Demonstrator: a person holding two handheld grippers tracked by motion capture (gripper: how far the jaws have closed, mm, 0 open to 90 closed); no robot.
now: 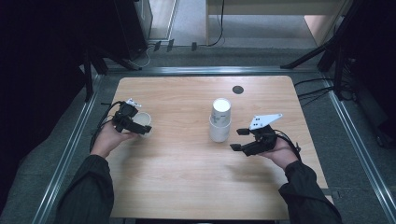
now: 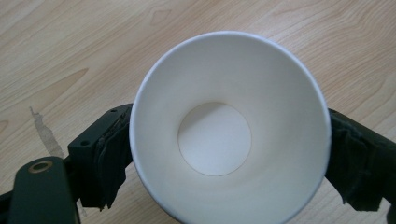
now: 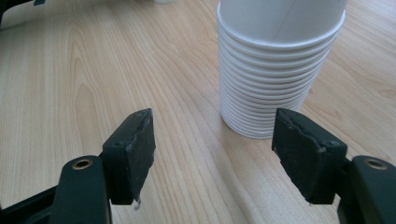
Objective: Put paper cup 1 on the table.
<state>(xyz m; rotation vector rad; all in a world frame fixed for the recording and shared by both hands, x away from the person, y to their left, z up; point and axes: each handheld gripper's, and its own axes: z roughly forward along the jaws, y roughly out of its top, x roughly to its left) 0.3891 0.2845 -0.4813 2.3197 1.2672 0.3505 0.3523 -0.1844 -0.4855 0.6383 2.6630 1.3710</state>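
- Bench: I see a bare wooden top with lots of free space. The single cup sits near its left edge, so any sideways knock from there could send it over the side.
- Stack of paper cups: it stands upright mid-bench, mouth-down, many rims nested, seen close in the right gripper view. It's tall and light, so I judge it tips easily if bumped off-centre, and a hard squeeze could pinch several cups at once instead of one.
- Single paper cup: at the left of the bench, mouth facing the left gripper view, it lies between the jaws. Whether it stands flat or tilts I can't tell. If it's tilted, it may roll or topple once the jaws clear it.
- Left hand-held gripper: its jaws are spread on both sides of the single cup, and the pads don't look pressed into the wall. Risk: pulling back at a slant drags a pad along the rim and flips the cup.
- Right hand-held gripper: its jaws gape with nothing between them, just beside the stack's base, not touching. Risk: moving in too low or too fast shoves the stack over before I get a grip.
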